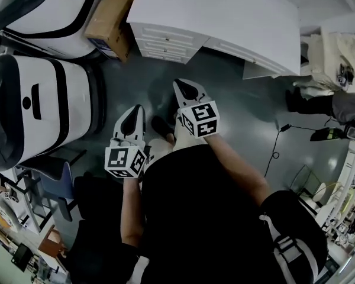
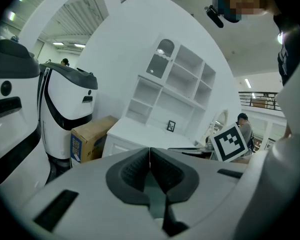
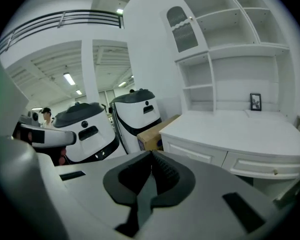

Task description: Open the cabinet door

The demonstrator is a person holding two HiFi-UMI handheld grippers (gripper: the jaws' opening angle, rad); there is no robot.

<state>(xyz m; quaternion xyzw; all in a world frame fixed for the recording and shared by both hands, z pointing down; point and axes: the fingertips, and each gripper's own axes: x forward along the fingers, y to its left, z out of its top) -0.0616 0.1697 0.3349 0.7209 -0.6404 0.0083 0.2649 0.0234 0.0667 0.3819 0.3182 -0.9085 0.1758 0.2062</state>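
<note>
Presently: white machines (image 1: pixel 41 108) with black bands, on the floor at left. White bench (image 1: pixel 225 16), shelf unit (image 3: pixel 240 49) above, drawers (image 1: pixel 165 43) below. Cardboard box (image 1: pixel 109 13), between machines and bench. Cabinet door (image 3: pixel 182 29), arched, glazed, shut, top-left of shelf unit, well apart from both claws. Left claw (image 2: pixel 150 156) and right claw (image 3: pixel 151 166), jaws together, nothing between. Picture frame (image 3: pixel 256 101), upright on bench.

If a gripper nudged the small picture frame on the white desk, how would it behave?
The picture frame stands upright and looks thin, so it would probably tip rather than slide. It is small against the desk, so likely light. Its front may be glass, so possibly fragile.
</note>
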